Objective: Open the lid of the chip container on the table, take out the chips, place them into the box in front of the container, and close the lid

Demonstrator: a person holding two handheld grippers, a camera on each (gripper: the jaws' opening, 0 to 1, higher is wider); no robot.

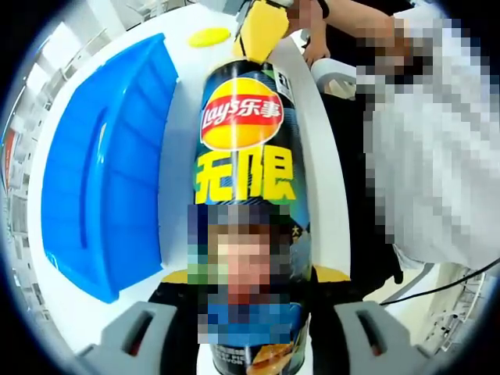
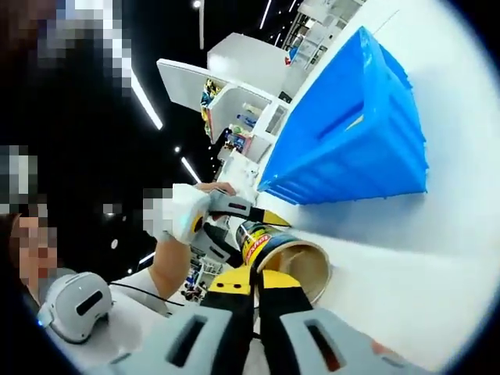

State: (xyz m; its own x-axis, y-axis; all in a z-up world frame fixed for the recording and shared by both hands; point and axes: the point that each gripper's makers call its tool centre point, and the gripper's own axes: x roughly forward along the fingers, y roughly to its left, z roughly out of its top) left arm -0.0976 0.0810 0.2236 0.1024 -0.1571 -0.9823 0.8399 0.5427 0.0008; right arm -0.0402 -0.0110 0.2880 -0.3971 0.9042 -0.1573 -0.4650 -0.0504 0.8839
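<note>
- Gripping the dark chip can (image 1: 248, 156) low on its body, the left gripper (image 1: 248, 332) is seen in the left gripper view with one grey jaw on each side of the can, pressed against it.
- The can is held lengthwise away from the camera over the white tabletop (image 1: 183, 195), its far end reaching toward the table's far edge.
- In the right gripper view the same left gripper (image 2: 234, 226) is seen held by a person's hand (image 2: 176, 215), forearm angled down toward the view's lower left.
- The right gripper (image 2: 256, 301) has its yellow-and-black jaws drawn close together at the rim of the can's open mouth (image 2: 301, 262); whether anything is pinched between them cannot be told.
- The can's mouth is uncovered, its pale inside showing.
- Printed on the can are a red and yellow "Lay's" logo with Chinese characters "乐事", and below it large yellow characters "无限".
- A blue plastic box (image 1: 109, 180) rests on the tabletop just beside the can, along the table's edge.
- A small yellow lid (image 1: 208, 37) lies on the tabletop beyond the box's far corner.
</note>
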